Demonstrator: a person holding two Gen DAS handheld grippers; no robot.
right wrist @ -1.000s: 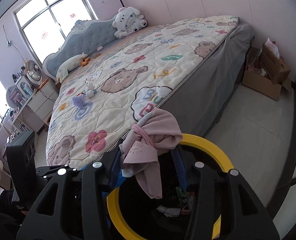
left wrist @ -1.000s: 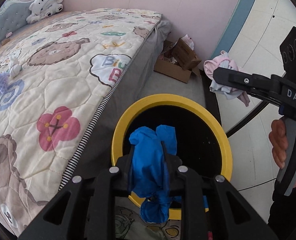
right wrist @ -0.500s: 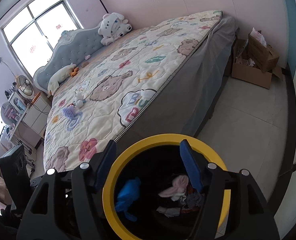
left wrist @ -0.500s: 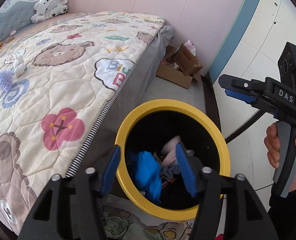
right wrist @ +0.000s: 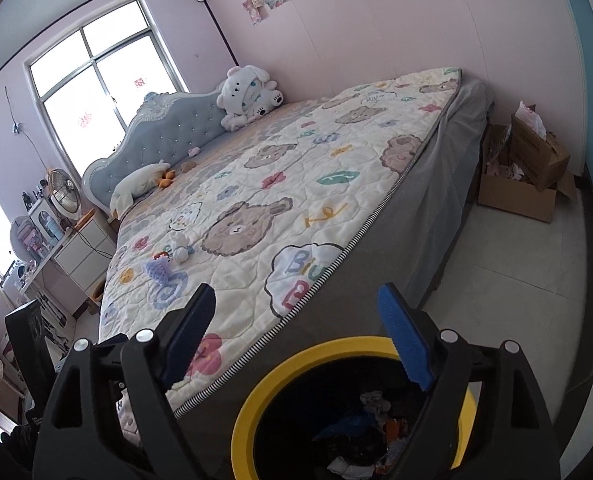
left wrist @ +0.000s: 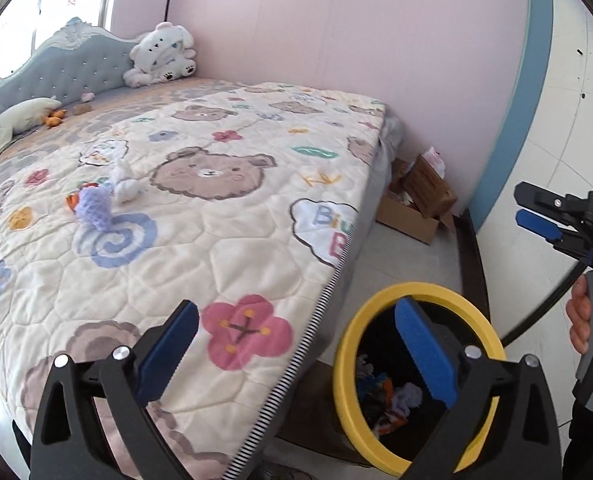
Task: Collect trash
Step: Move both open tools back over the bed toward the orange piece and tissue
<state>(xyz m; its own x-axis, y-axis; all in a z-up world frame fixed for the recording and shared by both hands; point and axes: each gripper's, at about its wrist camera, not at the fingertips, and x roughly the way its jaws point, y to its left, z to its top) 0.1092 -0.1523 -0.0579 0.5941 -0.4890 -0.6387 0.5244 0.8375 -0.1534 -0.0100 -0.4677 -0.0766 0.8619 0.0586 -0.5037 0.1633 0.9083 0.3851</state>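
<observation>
Purple yarn bit: lying on the quilt toward the left, just beside a white knotted scrap; both are looking like the next pickings, though I cannot tell for sure that they are trash.
Left tongs: jaws opening wide, nothing between them; they are hanging over the bed edge beside the bin.
Bin: yellow-rimmed, standing on the floor against the bed side; blue, white and orange scraps are sitting in its bottom.
Right tongs: jaws opening too, empty, hanging just above the bin's rim.
Box: cardboard, sitting in the far corner with paper bits in it, well apart from the bin.
Step in hand: I judge both drops finished and the hands turning to fresh litter.
Doing it well: reaching out over the quilt with jaws spread, coming down on the yarn bit alone, and pinching its bulk rather than the cover beneath, so the quilt is not getting dragged along.
</observation>
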